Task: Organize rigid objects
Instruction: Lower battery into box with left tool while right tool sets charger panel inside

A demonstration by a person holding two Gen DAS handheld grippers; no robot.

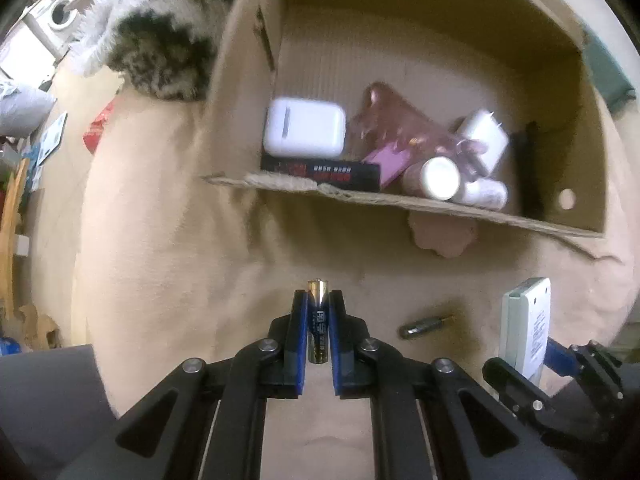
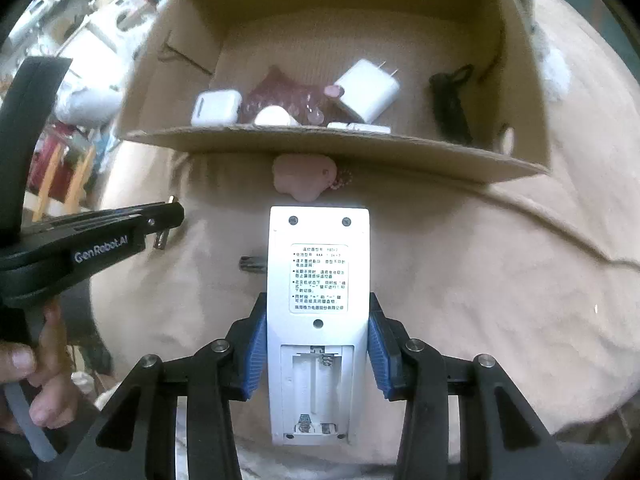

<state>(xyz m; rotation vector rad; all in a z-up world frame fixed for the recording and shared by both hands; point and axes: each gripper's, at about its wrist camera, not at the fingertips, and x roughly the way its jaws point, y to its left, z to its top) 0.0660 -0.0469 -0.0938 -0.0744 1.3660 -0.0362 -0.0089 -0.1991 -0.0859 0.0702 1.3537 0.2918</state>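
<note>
My left gripper point(image 1: 318, 304) is shut on a gold and black battery point(image 1: 318, 320), held lengthwise between its blue pads above the beige blanket. My right gripper point(image 2: 318, 320) is shut on a white remote control point(image 2: 318, 280), back side up, its battery compartment point(image 2: 316, 388) open and empty. The remote also shows in the left wrist view point(image 1: 526, 328) at the right. A second battery point(image 1: 426, 325) lies on the blanket between the two grippers. The left gripper shows from the side in the right wrist view point(image 2: 160, 220).
An open cardboard box point(image 1: 400, 196) lies ahead with a white earbud case point(image 1: 304, 127), a pink case point(image 1: 400, 128), a white charger plug point(image 2: 366, 90), a black box point(image 1: 320, 170) and a black item point(image 2: 450, 104). A pink soft piece point(image 2: 306, 178) lies under its front flap. A furry cushion point(image 1: 160, 48) lies left.
</note>
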